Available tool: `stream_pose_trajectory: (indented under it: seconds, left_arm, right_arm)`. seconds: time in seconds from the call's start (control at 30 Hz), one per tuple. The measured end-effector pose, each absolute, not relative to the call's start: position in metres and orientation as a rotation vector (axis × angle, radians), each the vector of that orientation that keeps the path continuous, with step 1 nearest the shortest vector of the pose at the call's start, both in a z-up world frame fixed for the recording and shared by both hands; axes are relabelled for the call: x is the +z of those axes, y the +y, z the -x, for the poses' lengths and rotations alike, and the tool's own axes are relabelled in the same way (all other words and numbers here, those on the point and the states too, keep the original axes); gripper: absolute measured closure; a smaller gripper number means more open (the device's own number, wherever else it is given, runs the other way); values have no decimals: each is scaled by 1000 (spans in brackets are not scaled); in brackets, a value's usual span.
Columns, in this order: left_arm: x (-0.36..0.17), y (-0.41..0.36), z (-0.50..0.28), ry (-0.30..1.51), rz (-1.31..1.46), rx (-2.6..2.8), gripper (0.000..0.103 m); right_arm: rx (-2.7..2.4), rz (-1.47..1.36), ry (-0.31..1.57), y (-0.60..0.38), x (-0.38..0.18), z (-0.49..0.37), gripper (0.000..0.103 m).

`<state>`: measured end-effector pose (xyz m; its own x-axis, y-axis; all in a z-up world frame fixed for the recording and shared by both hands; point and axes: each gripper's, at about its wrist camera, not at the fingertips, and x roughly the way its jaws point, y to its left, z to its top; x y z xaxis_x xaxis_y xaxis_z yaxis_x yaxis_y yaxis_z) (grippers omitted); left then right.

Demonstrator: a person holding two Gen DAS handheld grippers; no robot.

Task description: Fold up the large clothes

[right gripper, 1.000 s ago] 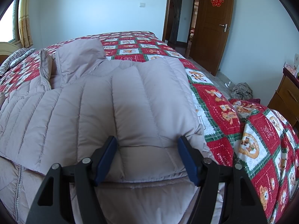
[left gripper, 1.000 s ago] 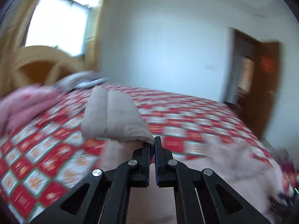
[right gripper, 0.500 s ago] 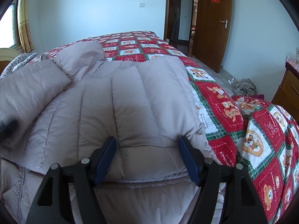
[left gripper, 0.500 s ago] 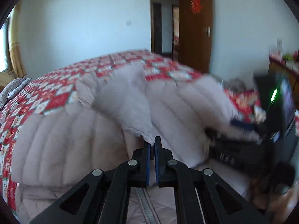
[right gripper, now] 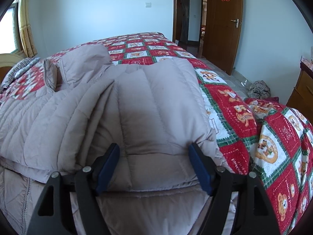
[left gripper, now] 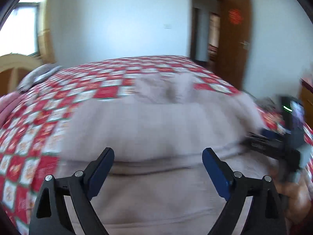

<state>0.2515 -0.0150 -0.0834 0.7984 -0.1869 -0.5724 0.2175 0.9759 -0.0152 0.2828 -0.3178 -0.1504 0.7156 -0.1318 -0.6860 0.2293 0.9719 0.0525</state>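
Observation:
A large beige quilted puffer jacket (right gripper: pixel 152 105) lies on the bed, both sleeves folded in over its body, the left sleeve (right gripper: pixel 50 117) lying flat beside the right one. It is blurred in the left wrist view (left gripper: pixel 156 125). My left gripper (left gripper: pixel 157 166) is open and empty just above the jacket's near part. My right gripper (right gripper: pixel 154 160) is open, its fingers either side of the folded right sleeve's end. The right gripper also shows in the left wrist view (left gripper: pixel 277 146) at the right edge.
The bed has a red, white and green patchwork cover (right gripper: pixel 244 115). A striped cloth (right gripper: pixel 17 70) lies at the far left by the headboard. A wooden door (right gripper: pixel 225 25) stands open beyond the bed, a wooden cabinet (right gripper: pixel 303 96) at the right.
My left gripper carried the left sleeve across the jacket's body, let it go and opened. The sleeve now lies folded on the jacket. The right gripper stayed open in place.

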Motion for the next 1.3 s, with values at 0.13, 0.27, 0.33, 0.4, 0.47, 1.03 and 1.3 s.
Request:
stream_pose_trajectory:
  seconds: [0.13, 0.27, 0.33, 0.4, 0.47, 1.03, 1.3]
  left_arm:
    - [-97, 35, -279, 664, -43, 17, 11]
    - [-130, 61, -294, 733, -3, 111, 11]
    - [-143, 64, -298, 767, 17, 113, 11]
    - [-148, 62, -301, 775, -8, 134, 11]
    - [-149, 55, -302, 773, -34, 141, 11]
    - [-153, 55, -307, 780, -54, 149, 11]
    - [-153, 53, -307, 779, -72, 159, 11]
  right_arm:
    - [-172, -303, 665, -331, -127, -258, 26]
    - [-56, -279, 662, -302, -107, -262, 18]
    - [-32, -248, 693, -287, -108, -273, 15]
    - [-13, -220, 732, -273, -116, -287, 15]
    - [5, -198, 798, -262, -130, -302, 16]
    - [-98, -124, 823, -283, -138, -299, 89]
    - [-106, -82, 817, -279, -153, -299, 87]
